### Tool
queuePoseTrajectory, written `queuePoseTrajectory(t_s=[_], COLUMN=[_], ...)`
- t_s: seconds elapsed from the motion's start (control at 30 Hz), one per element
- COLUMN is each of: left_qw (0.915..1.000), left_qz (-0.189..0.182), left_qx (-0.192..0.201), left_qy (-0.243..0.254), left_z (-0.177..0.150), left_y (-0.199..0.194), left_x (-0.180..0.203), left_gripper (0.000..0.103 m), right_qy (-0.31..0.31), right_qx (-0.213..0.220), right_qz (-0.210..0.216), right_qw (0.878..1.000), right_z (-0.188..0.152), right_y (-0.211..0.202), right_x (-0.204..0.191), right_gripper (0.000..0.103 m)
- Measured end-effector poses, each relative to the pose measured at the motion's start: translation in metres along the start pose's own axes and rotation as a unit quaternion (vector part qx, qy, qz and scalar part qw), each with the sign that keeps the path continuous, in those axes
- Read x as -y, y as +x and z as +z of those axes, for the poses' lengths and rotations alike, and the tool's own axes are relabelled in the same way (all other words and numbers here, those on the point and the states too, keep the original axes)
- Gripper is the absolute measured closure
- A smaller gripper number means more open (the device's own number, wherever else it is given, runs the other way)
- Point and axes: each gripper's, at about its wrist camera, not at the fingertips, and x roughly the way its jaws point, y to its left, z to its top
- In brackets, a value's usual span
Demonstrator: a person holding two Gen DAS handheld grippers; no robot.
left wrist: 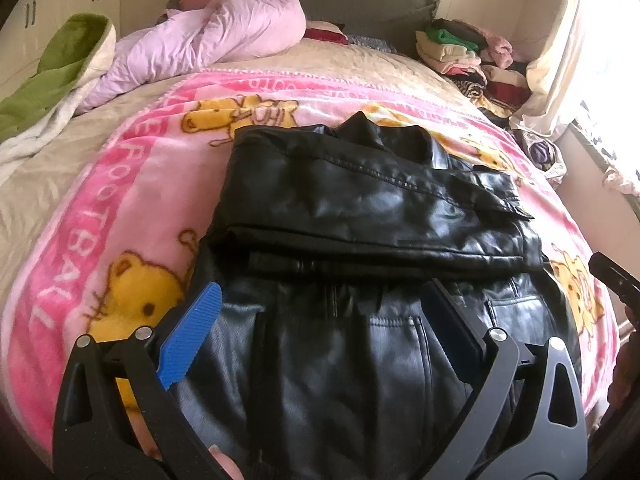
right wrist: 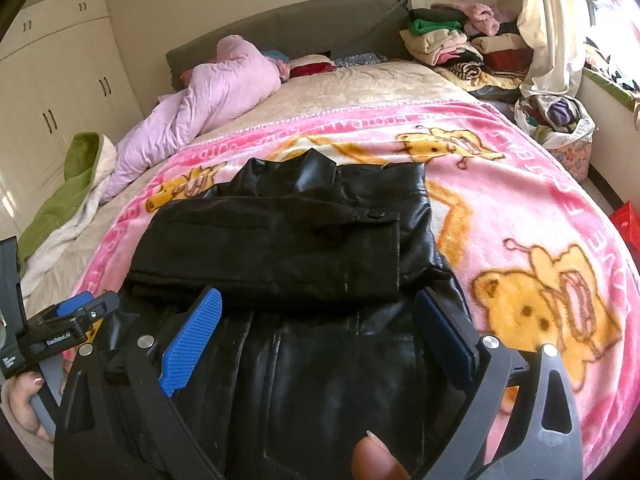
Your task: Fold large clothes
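The black jacket [left wrist: 360, 248] lies partly folded on the pink blanket [left wrist: 132, 184], its sleeves laid across the chest, so the left tongs [left wrist: 324, 308] and right tongs [right wrist: 320, 312] hang wide and empty, probably readying the next fold.

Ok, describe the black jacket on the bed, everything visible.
The black jacket looks like glossy, creased leather with visible stitching, front pockets and a snap-button cuff. It lies flat on the pink cartoon-bear blanket, collar toward the headboard, with its sleeves folded across the chest. Nothing grips it: the blanket alone touches it.
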Motion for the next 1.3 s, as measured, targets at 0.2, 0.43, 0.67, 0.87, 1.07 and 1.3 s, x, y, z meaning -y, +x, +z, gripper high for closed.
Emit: queuePoseTrajectory(t_s=[0.2,0.43,0.67,0.87,1.07,1.3], left_qw=[1.0000,0.9999,0.9995,0.9989,0.9978,0.9960], left_qz=[0.005,0.011,0.024,0.037,0.041,0.027], left_qx=[-0.001,-0.010,-0.019,-0.027,-0.036,-0.057], left_qy=[0.008,0.006,0.002,-0.012,-0.036,-0.064], left_z=[-0.011,-0.028,-0.043,-0.054,-0.064,-0.083], left_y=[-0.009,-0.016,-0.023,-0.028,-0.036,-0.044], left_x=[-0.001,-0.007,-0.021,-0.039,-0.064,-0.090], left_gripper=[0.010,0.010,0.010,0.010,0.010,0.010], right_qy=[0.003,0.001,0.003,-0.004,-0.020,-0.013], right_qx=[-0.008,-0.028,-0.055,-0.063,-0.074,-0.087], right_qz=[-0.006,-0.022,-0.032,-0.031,-0.028,-0.025], right_qw=[1.000,0.999,0.998,0.998,0.997,0.996], right_z=[-0.013,-0.034,-0.057,-0.072,-0.085,-0.098], right_y=[-0.010,-0.018,-0.020,-0.025,-0.028,-0.030], right_x=[0.008,0.022,0.034,0.039,0.040,0.050], right_gripper=[0.006,0.006,0.006,0.006,0.006,0.006])
